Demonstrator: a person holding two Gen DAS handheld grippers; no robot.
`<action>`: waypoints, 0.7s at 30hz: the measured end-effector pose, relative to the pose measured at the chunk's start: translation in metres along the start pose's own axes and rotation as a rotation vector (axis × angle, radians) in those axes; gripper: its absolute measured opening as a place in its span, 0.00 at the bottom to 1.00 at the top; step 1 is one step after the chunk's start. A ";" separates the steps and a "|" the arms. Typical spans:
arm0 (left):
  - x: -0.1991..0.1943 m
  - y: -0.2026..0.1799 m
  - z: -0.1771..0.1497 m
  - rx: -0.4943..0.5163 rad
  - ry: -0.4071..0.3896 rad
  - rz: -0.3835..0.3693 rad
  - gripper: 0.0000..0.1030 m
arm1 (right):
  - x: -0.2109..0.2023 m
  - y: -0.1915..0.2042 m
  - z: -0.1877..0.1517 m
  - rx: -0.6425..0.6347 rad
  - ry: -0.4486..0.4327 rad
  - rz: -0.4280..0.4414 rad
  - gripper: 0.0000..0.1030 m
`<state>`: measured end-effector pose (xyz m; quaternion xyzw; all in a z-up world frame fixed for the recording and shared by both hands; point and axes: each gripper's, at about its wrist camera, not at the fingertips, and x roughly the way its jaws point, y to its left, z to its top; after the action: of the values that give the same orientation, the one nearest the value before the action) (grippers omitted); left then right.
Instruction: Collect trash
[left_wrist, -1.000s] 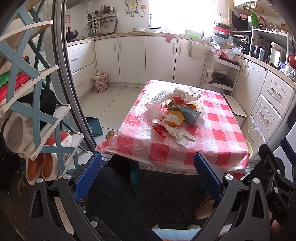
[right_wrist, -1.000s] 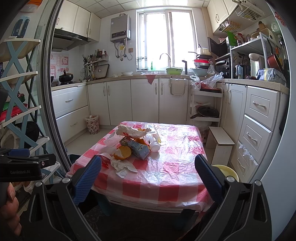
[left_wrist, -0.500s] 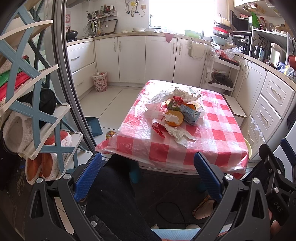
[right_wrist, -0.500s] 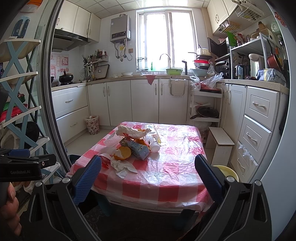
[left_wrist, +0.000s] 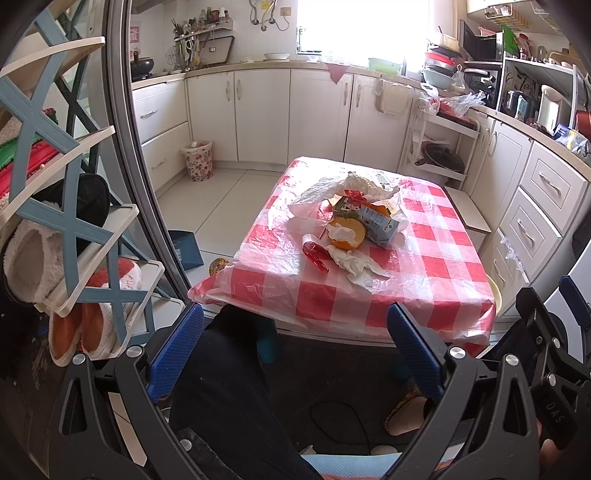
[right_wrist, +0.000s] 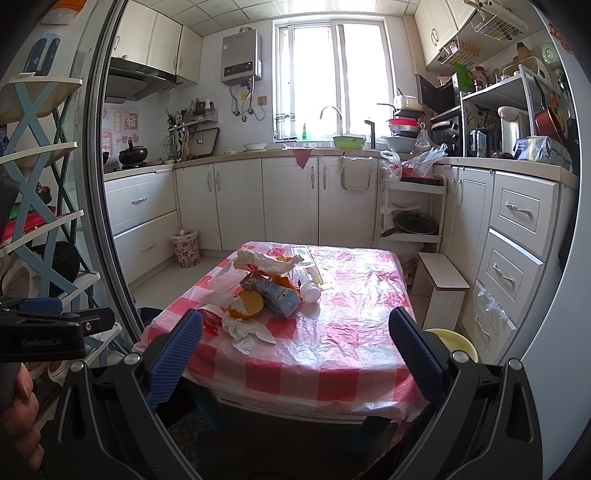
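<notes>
A pile of trash lies on a low table with a red-checked cloth (left_wrist: 424, 288) (right_wrist: 351, 354): orange peel (left_wrist: 346, 233) (right_wrist: 246, 304), a blue milk carton (left_wrist: 373, 220) (right_wrist: 277, 293), a crumpled tissue (left_wrist: 360, 266) (right_wrist: 245, 330), a red wrapper (left_wrist: 314, 255) (right_wrist: 209, 320), a white plastic bag (left_wrist: 351, 186) (right_wrist: 264, 262) and a small white bottle (right_wrist: 309, 290). My left gripper (left_wrist: 293, 350) is open, held before the table's near edge. My right gripper (right_wrist: 293, 354) is open too, also short of the table. Neither touches anything.
A floral waste bin (left_wrist: 197, 159) (right_wrist: 184, 246) stands by the far cabinets. A shoe rack (left_wrist: 66, 206) is at left, drawers (right_wrist: 517, 258) at right, a small white stool (right_wrist: 443, 284) and a yellow bowl (right_wrist: 456, 341) beside the table. A person's dark trouser leg (left_wrist: 221, 387) is below.
</notes>
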<state>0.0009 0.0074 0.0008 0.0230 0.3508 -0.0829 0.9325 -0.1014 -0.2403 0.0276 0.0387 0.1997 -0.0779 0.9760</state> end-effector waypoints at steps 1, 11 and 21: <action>0.000 0.000 0.000 0.000 0.001 -0.001 0.93 | 0.000 0.000 0.000 0.000 0.000 0.000 0.94; 0.000 0.001 0.001 -0.001 0.001 -0.001 0.93 | 0.000 0.001 0.000 0.000 -0.002 0.000 0.94; 0.000 0.002 0.002 -0.002 0.003 -0.002 0.93 | 0.000 0.001 0.000 0.000 -0.002 0.000 0.94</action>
<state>0.0021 0.0092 0.0020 0.0216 0.3524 -0.0836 0.9319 -0.1016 -0.2397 0.0279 0.0387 0.1986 -0.0779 0.9762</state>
